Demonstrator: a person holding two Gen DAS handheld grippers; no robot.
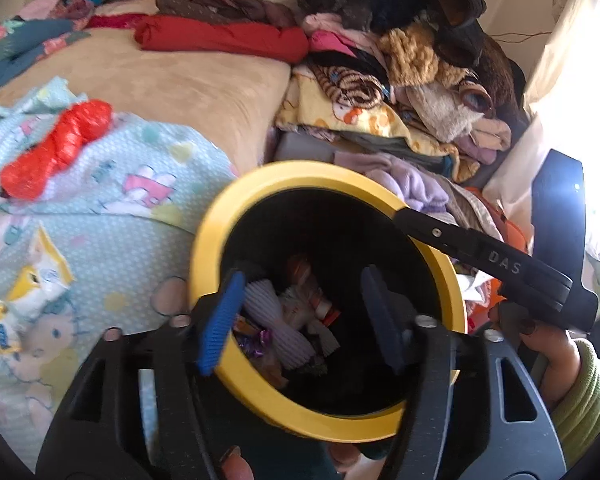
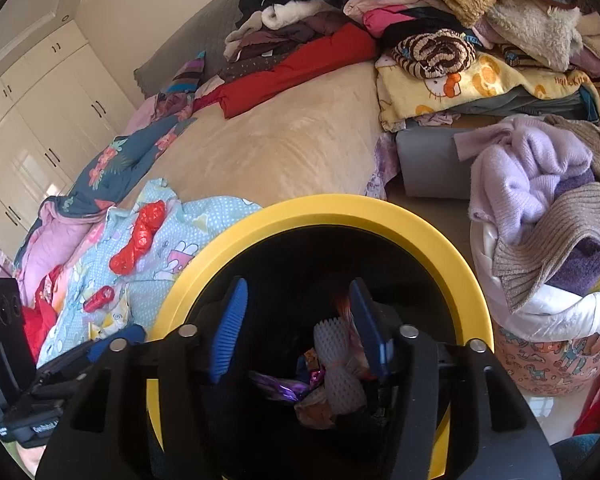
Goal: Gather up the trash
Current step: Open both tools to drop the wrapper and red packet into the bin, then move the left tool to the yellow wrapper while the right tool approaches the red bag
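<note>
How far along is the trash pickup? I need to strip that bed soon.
Done: wrappers and a white foam net lie in the yellow-rimmed bin. In hand: nothing; the left gripper and right gripper are open over it. Left: a red plastic bag and yellow-white wrappers on the blue blanket.

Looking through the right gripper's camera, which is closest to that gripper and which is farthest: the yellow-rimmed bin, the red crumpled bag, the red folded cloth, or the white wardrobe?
Nearest the right gripper first:
1. Yellow-rimmed bin, directly beneath it.
2. Red crumpled bag, left, on the light blue blanket.
3. Red folded cloth, farther up the bed.
4. White wardrobe, against the far left wall.
</note>
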